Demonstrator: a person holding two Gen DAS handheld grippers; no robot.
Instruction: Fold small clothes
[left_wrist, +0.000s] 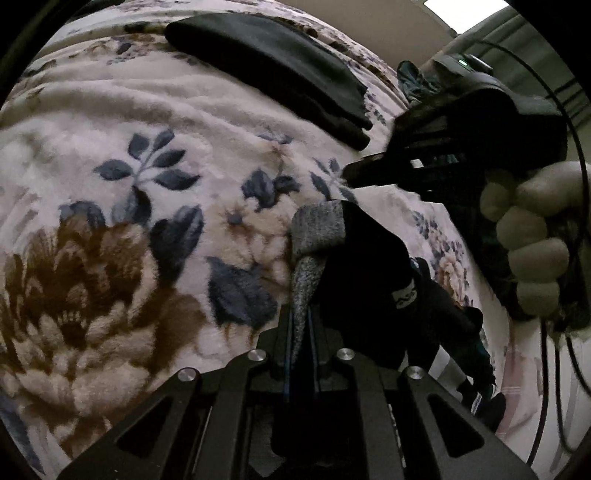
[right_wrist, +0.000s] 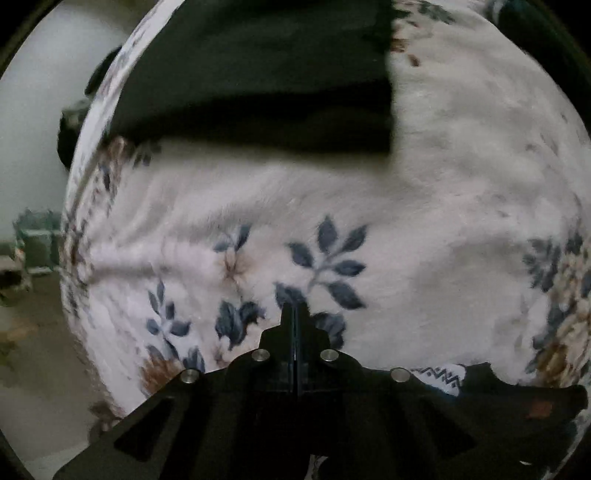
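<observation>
My left gripper (left_wrist: 301, 321) is shut on a black sock with a grey toe (left_wrist: 321, 229), held just above the floral blanket (left_wrist: 147, 155); the sock's dark body (left_wrist: 388, 280) trails off to the right. My right gripper (left_wrist: 365, 171) shows in the left wrist view, a little beyond the sock and held by a hand (left_wrist: 535, 243). In the right wrist view its jaws (right_wrist: 295, 317) are shut together with nothing between them, over the blanket (right_wrist: 443, 184). A folded black garment (left_wrist: 280, 70) lies further back, and it also shows in the right wrist view (right_wrist: 258, 81).
A patterned black-and-white piece of cloth (right_wrist: 443, 376) peeks out beside the right gripper's body. The bed's edge (right_wrist: 79, 206) runs down the left of the right wrist view, with floor and a greenish box (right_wrist: 37, 240) beyond. Cables (left_wrist: 576, 147) hang at the right.
</observation>
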